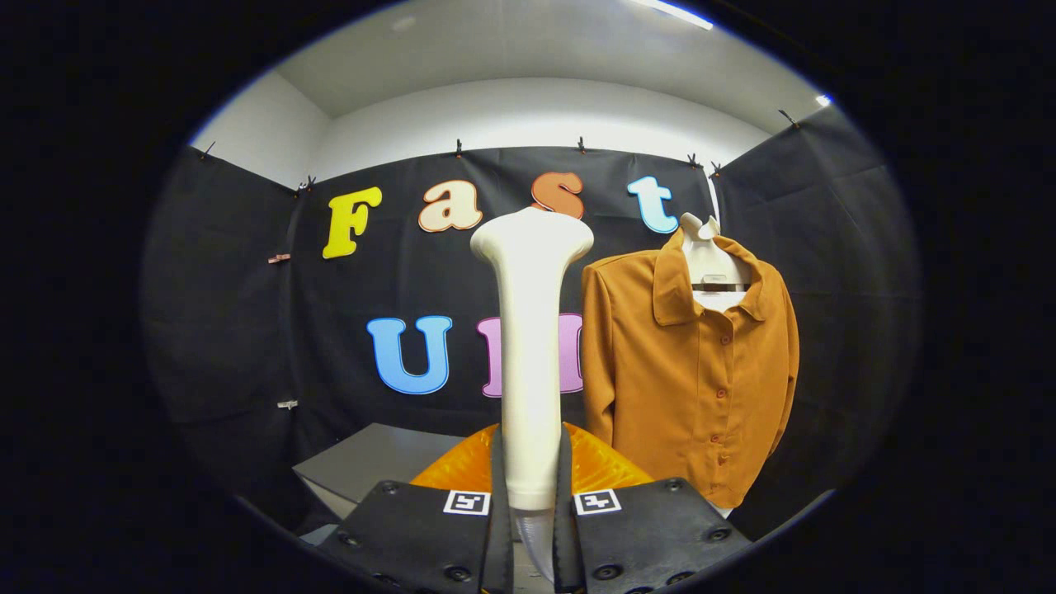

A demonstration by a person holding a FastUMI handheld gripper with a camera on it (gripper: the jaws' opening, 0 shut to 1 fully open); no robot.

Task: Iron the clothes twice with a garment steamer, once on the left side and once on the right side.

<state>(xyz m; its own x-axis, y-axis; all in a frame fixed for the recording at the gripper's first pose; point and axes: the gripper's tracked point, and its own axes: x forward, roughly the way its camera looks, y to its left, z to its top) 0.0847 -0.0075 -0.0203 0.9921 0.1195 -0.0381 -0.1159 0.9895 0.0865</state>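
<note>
My gripper (529,503) is shut on the white garment steamer (530,330), both fingers pressing on the lower part of its handle. The steamer stands upright between the fingers, and its wider head rises in front of the booth's black wall. To the right of the steamer and farther back, an orange-brown buttoned shirt (693,363) hangs on a white hanger (709,264), its front facing me. The steamer's head is left of the shirt's sleeve and apart from the cloth.
A translucent orange base (594,466) sits just behind the fingers, around the steamer's handle. A grey tabletop (371,462) lies to the lower left. Black cloth walls close the booth on the left, back and right.
</note>
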